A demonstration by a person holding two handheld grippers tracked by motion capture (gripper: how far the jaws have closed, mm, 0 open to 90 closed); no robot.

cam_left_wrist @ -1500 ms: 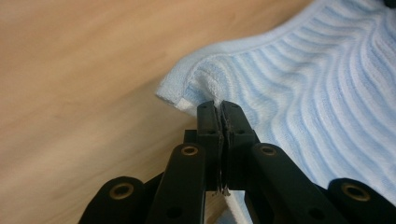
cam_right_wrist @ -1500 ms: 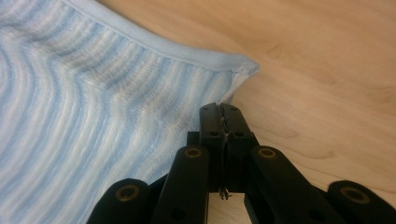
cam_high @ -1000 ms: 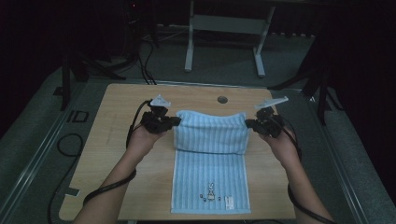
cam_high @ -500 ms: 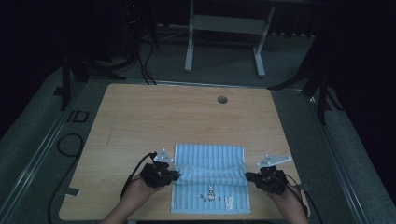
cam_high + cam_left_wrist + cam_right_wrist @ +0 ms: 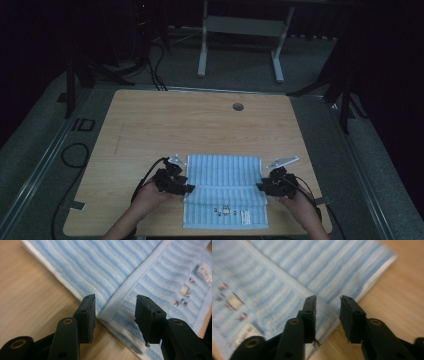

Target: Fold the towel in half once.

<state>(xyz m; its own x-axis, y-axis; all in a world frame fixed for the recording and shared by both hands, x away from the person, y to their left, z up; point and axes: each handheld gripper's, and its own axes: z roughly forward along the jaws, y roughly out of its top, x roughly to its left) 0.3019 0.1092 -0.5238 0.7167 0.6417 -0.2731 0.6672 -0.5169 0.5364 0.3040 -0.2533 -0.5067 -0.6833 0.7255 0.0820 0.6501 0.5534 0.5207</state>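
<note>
A light blue striped towel (image 5: 225,180) lies folded over on itself at the front middle of the wooden table (image 5: 175,125). Its upper layer's hem crosses the lower layer, which carries a small motif and label (image 5: 227,211) near the front edge. My left gripper (image 5: 187,189) sits at the hem's left end. In the left gripper view it (image 5: 115,298) is open, with the towel (image 5: 100,262) corner lying between the jaws. My right gripper (image 5: 260,186) is at the hem's right end. It (image 5: 328,298) is open too, over the towel (image 5: 324,262) corner.
A round cable hole (image 5: 238,106) is in the table's far side. Black cables (image 5: 75,155) loop on the floor at the left. A metal stand (image 5: 240,25) is behind the table. The person's hands rest near the front edge.
Both grippers carried the towel's far edge from mid-table toward the person, folding the towel over. The upper layer now lies flat and both grippers' jaws stand apart.
</note>
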